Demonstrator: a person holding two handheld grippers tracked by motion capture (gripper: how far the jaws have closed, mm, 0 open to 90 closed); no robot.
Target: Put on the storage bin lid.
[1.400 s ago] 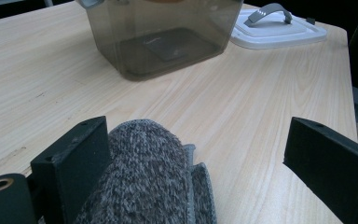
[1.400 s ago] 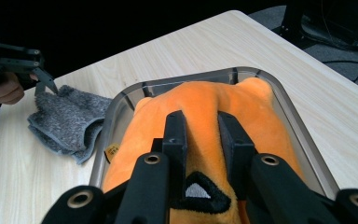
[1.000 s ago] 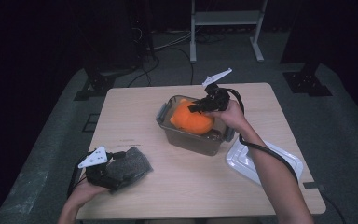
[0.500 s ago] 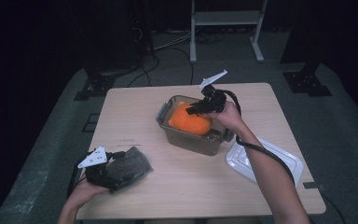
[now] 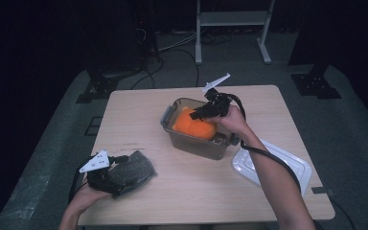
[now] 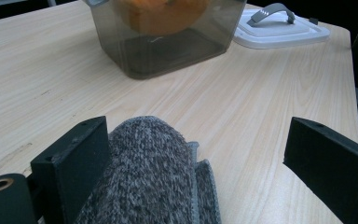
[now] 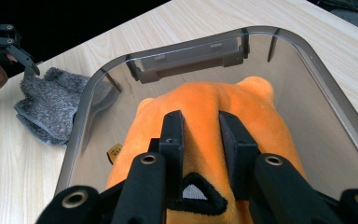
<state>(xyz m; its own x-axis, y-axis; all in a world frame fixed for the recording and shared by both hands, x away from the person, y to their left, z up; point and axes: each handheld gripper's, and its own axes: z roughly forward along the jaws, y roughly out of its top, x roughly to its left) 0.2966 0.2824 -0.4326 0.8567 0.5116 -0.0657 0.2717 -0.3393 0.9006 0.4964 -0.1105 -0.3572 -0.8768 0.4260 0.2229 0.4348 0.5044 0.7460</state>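
the right tool sits inside the clear bin, its jaws drawn nearly together and pinching a fold of the orange plush toy; in the right gripper view the two black jaws sink into the soft fabric with a ridge of orange bunched between them; they have just been easing apart a touch, yet the plush is between them and the pads press on it; i judge the grip is there to steer the toy down into the bin, since most of it already lies below the rim; the right hand arches over the bin's near corner, wrist bent and the tool angled down and toward the bin's far wall, forearm running back to the tabletop's near edge; just beside the bin, on the side of that forearm, the white lid lies flat, handle up, probably parked until the bin is filled; well apart from the bin, toward the near corner on the other side, the left tool rests low with its jaws spread wide; the grey knitted cloth leans against one jaw while the other stands clear of it, so nothing is gripped; the left hand lies low on the tabletop behind it, seemingly waiting its turn
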